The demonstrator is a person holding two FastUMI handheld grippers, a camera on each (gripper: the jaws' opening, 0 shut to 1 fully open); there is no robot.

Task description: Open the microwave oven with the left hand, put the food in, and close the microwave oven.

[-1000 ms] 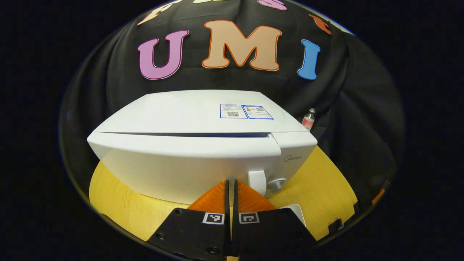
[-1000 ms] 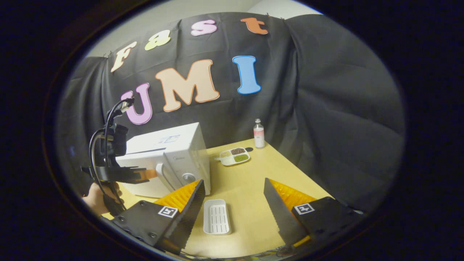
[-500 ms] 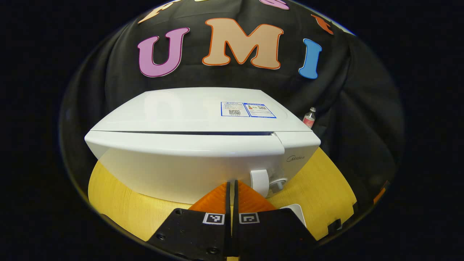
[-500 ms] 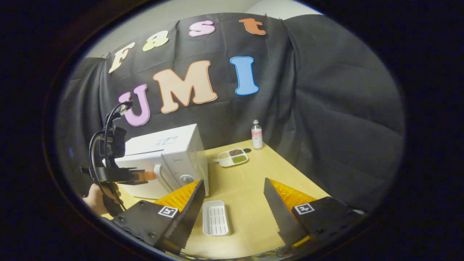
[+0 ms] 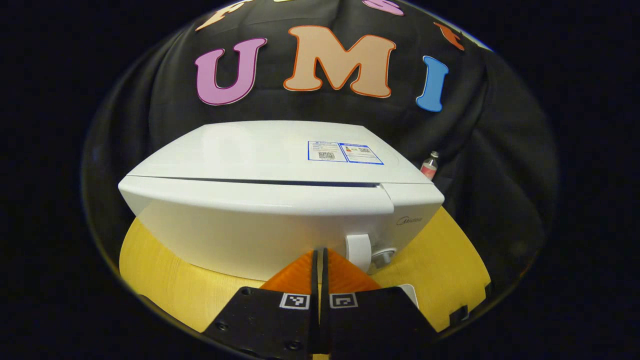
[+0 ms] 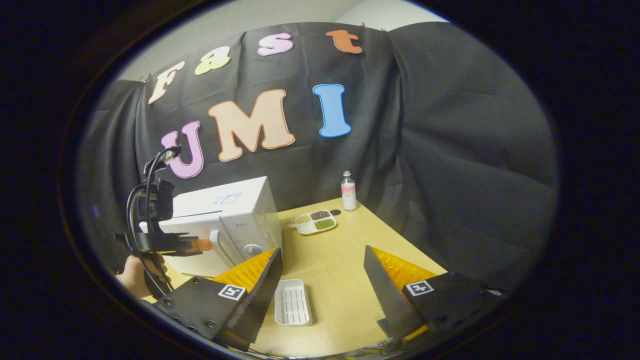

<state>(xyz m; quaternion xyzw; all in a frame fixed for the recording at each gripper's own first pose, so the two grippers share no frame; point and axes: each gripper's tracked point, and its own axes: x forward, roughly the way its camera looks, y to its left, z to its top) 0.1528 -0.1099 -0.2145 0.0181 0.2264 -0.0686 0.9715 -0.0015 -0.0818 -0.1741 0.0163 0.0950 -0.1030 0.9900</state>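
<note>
The white microwave [image 5: 280, 200] stands on the yellow table with its door closed; its handle [image 5: 358, 250] and knob [image 5: 382, 257] are at the door's right end. My left gripper [image 5: 319, 252] is shut and empty, its tips close to the door just left of the handle. From the right gripper view, the left gripper [image 6: 197, 244] points at the microwave [image 6: 235, 220] front, held by a hand [image 6: 132, 275]. A divided plate of food [image 6: 314, 222] lies beyond the microwave. My right gripper [image 6: 322, 252] hangs open over the table, holding nothing.
A white slotted tray [image 6: 293, 301] lies on the table [image 6: 345, 280] under my right gripper's left finger. A small bottle [image 6: 348, 191] stands at the back by the black cloth wall. The table's right edge runs near my right gripper.
My left gripper has crept slightly toward the microwave door and stays shut. My right gripper has shifted a little, so the plate and bottle sit lower and further left in its view.
</note>
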